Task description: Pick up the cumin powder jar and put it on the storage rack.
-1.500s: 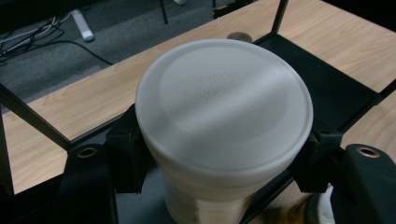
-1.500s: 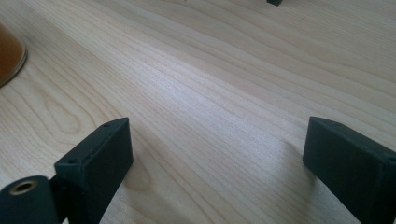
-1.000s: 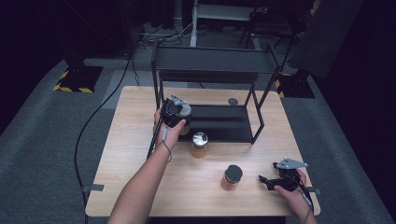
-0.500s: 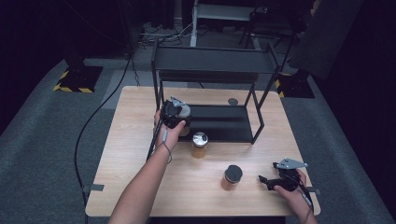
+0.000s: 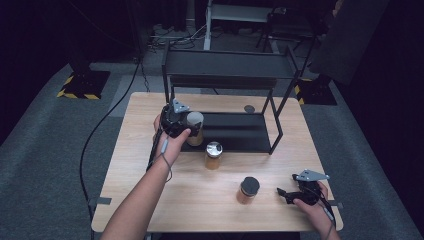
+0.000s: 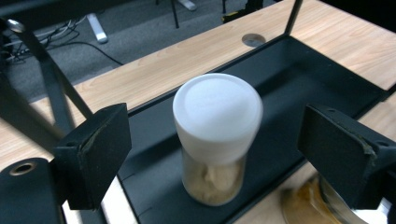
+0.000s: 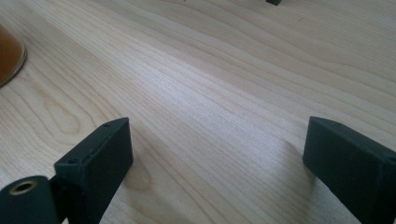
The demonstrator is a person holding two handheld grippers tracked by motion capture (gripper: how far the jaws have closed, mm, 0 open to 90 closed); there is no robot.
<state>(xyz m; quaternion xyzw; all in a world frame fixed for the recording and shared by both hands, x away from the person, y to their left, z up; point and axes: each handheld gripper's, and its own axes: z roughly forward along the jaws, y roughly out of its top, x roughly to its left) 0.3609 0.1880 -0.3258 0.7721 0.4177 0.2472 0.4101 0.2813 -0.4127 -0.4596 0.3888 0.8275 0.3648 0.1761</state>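
Observation:
A clear jar with a white lid [image 6: 217, 112] stands upright on the bottom shelf of the black rack [image 6: 299, 70], near its front left corner. My left gripper [image 6: 217, 144] straddles the jar. Its jaws have just been opening, and both pads now stand clear of the jar's sides. From above, the left gripper [image 5: 186, 129] is beside the same jar [image 5: 195, 125] at the rack [image 5: 240, 132]. Near the table's front right corner my right gripper [image 5: 282, 192] rests low over bare wood, open with nothing between its fingers [image 7: 93, 158].
A silver-lidded jar of amber contents [image 5: 213, 155] stands just in front of the rack. A dark-lidded jar [image 5: 248, 190] stands left of my right gripper. The rack's thin posts and top shelf [image 5: 225, 62] rise over the back of the wooden table [image 5: 135, 190].
The left gripper's jaws have opened off the white-lidded jar, and the hand has drawn back a little to the left. The jar stays on the shelf. The right hand has not moved.

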